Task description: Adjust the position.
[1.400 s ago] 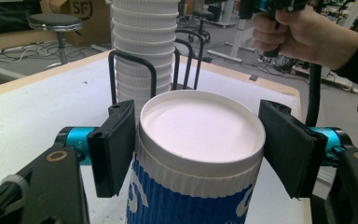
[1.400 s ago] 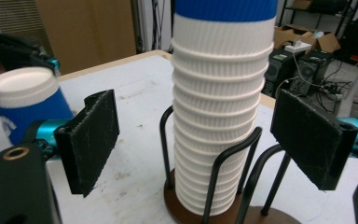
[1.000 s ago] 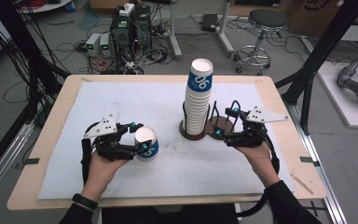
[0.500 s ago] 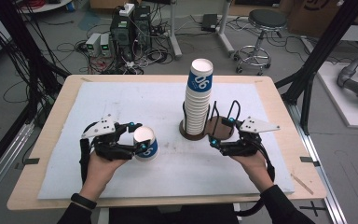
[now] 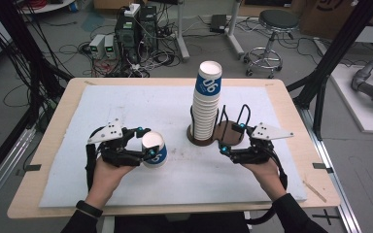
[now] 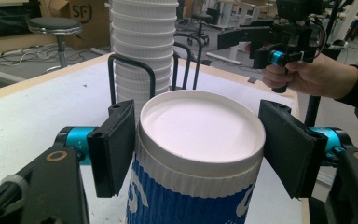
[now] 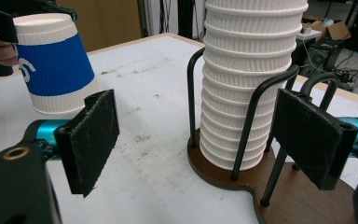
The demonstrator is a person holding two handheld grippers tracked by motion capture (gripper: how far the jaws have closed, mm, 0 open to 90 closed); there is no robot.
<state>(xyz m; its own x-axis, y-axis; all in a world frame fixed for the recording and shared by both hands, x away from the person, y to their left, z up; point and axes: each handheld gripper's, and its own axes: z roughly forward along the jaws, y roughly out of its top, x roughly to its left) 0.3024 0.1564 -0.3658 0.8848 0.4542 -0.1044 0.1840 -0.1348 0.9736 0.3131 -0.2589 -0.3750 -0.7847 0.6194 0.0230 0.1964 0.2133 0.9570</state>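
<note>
A blue-and-white paper cup stands upside down on the white mat, left of centre. My left gripper is shut on it, one pad against each side of its ribbed white rim. A tall stack of the same cups rests in a black wire holder on a dark wooden base. My right gripper is open just right of the stack, over the base, nothing between its pads. The right gripper view shows the held cup at the upper left and the stack straight ahead.
A white mat covers most of the wooden table. The holder's second wire loop stands without cups beside the stack. Black frame posts rise at the table's right, and a stool and computers sit on the floor behind.
My right gripper has drifted slightly toward the near edge and leftward beside the holder. The left gripper and its cup have stayed put.
</note>
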